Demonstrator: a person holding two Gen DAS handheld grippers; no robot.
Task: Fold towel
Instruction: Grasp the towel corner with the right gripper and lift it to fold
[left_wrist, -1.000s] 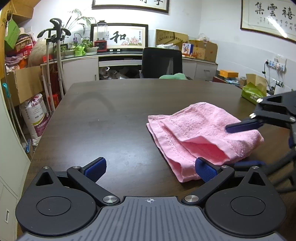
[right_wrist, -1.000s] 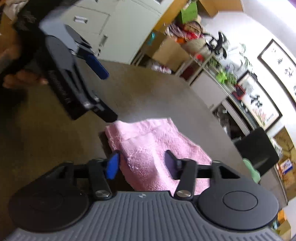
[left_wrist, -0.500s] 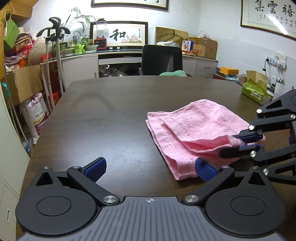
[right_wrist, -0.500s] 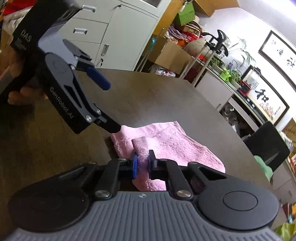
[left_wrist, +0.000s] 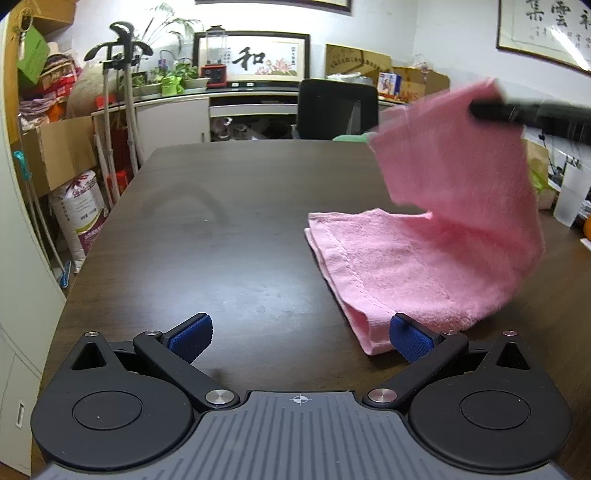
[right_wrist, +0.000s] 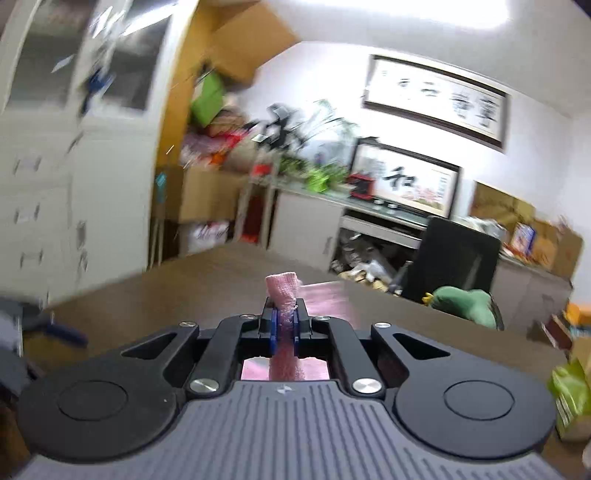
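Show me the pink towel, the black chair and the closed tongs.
Pink terry towel (left_wrist: 399, 266), left wrist view, flat lower layer.
Black office chair (left_wrist: 337, 109), left wrist view, backrest.
Right tongs (right_wrist: 284, 320), right wrist view, between fingertips pinching towel.

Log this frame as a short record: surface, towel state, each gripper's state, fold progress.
surface: dark wooden table
towel: pink towel, near part lying on the table, one end lifted in the air
right gripper: right gripper shut on a towel edge, raised above the table
left gripper: left gripper open, low over the table, holding nothing; its right pad is beside the towel's near corner
fold progress: not finished, lifted end not yet laid down
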